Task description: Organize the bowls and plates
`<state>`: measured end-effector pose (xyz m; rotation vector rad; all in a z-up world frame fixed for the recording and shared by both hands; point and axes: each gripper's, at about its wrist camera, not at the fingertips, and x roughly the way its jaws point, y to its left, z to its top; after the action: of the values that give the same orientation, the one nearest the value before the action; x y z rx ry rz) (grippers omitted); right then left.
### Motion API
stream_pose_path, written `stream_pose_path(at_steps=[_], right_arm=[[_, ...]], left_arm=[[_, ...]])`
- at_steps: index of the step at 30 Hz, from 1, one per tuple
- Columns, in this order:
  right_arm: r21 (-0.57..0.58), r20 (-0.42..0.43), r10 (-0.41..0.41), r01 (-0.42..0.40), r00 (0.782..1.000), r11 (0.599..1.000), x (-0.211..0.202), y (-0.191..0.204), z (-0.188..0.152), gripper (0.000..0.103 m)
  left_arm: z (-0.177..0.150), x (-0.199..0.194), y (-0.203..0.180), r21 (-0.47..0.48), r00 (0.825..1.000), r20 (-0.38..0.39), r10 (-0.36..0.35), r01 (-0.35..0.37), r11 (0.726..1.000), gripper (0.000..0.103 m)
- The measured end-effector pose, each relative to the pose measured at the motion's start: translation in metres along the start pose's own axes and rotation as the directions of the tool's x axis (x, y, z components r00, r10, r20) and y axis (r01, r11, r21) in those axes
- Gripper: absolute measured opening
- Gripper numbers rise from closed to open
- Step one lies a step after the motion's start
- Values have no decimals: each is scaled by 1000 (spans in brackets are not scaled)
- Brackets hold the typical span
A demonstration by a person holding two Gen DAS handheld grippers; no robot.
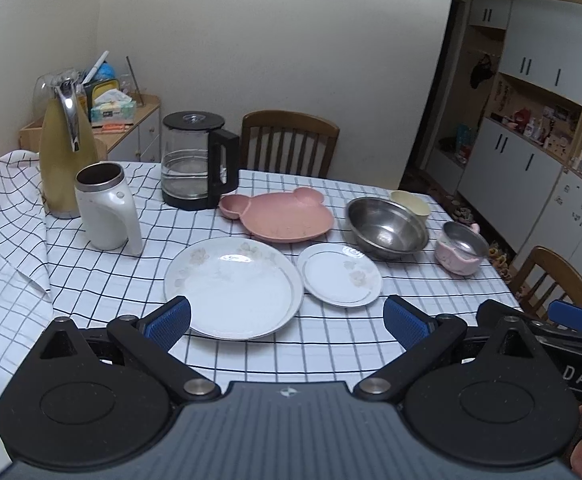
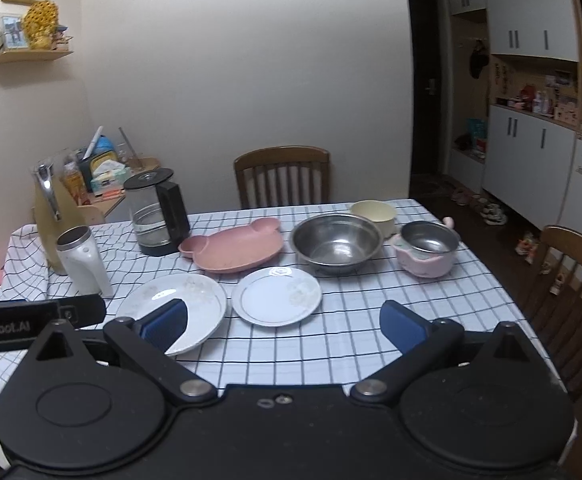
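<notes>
On the checked tablecloth lie a large white plate (image 1: 233,286) (image 2: 183,304) and a small white plate (image 1: 339,274) (image 2: 277,295) side by side. Behind them sit a pink bear-shaped plate (image 1: 283,216) (image 2: 237,250), a steel bowl (image 1: 387,226) (image 2: 335,242), a cream bowl (image 1: 411,202) (image 2: 375,214) and a small pink bowl with a steel liner (image 1: 461,248) (image 2: 427,248). My left gripper (image 1: 287,320) hovers open just short of the large plate. My right gripper (image 2: 285,322) is open in front of the small plate, holding nothing.
A glass kettle (image 1: 197,160) (image 2: 157,212), a white mug (image 1: 107,210) (image 2: 83,266) and a yellow thermos (image 1: 65,148) stand at the table's left. Wooden chairs (image 1: 289,142) (image 2: 571,304) stand behind and to the right. Cabinets (image 2: 531,160) line the right wall.
</notes>
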<state>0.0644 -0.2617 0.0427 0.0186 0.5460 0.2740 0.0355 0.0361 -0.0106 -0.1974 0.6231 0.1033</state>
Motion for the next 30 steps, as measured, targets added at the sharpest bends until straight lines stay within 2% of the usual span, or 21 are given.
stream_pose_path(at_steps=[9, 13, 20, 28, 30], right_arm=[[-21, -87, 52, -54, 995, 998, 59, 12, 4, 103], [-15, -135, 73, -75, 988, 997, 91, 15, 3, 100], [-30, -218, 133, -143, 967, 989, 147, 19, -1, 94], [-122, -282, 202, -244, 938, 962, 203, 32, -3, 88], [-119, -310, 214, -261, 926, 958, 217, 34, -3, 80]], left_arm=[[10, 65, 34, -76, 992, -114, 59, -68, 995, 103], [14, 96, 45, -64, 984, -145, 99, -109, 992, 103], [19, 145, 68, -68, 970, -181, 163, -178, 982, 103], [25, 205, 98, -107, 939, -269, 215, -251, 962, 103], [24, 217, 105, -123, 936, -286, 207, -250, 960, 102]])
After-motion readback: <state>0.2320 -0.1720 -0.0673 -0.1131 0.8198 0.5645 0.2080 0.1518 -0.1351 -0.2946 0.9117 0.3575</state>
